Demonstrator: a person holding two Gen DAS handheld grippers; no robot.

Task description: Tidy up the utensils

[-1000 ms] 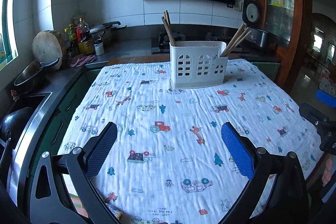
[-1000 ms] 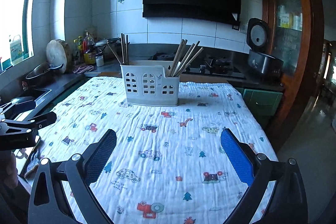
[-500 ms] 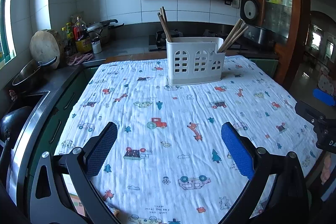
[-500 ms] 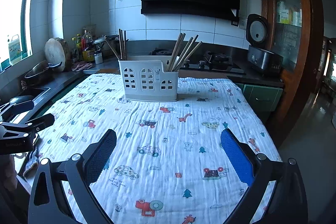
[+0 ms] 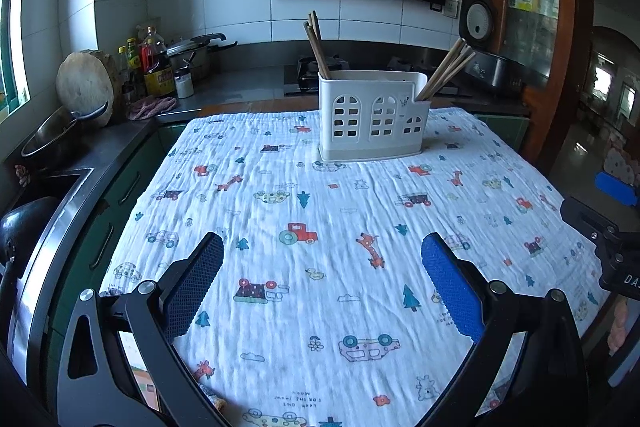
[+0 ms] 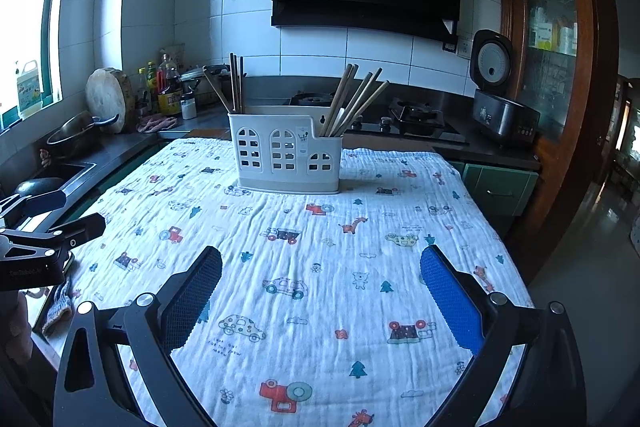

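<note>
A white plastic utensil caddy [image 5: 374,117] [image 6: 286,155] stands upright at the far side of the table. Dark chopsticks [image 5: 316,43] [image 6: 235,83] stick up from its left compartment. Lighter wooden chopsticks [image 5: 448,67] [image 6: 356,99] lean out of its right compartment. My left gripper [image 5: 322,275] is open and empty over the near part of the table. My right gripper [image 6: 320,285] is open and empty too, well short of the caddy. Each gripper shows at the edge of the other's view, the right one [image 5: 608,227] and the left one [image 6: 36,227].
A white cloth printed with cars and animals [image 5: 320,227] [image 6: 320,247] covers the table. A counter at left holds a sink, a pan [image 5: 52,135], a round cutting board [image 5: 86,87] and bottles [image 5: 154,65]. A stove and rice cooker [image 6: 496,87] stand behind.
Both grippers have drawn back and lifted a little, so the caddy looks smaller and further away. Both stay open and empty.
</note>
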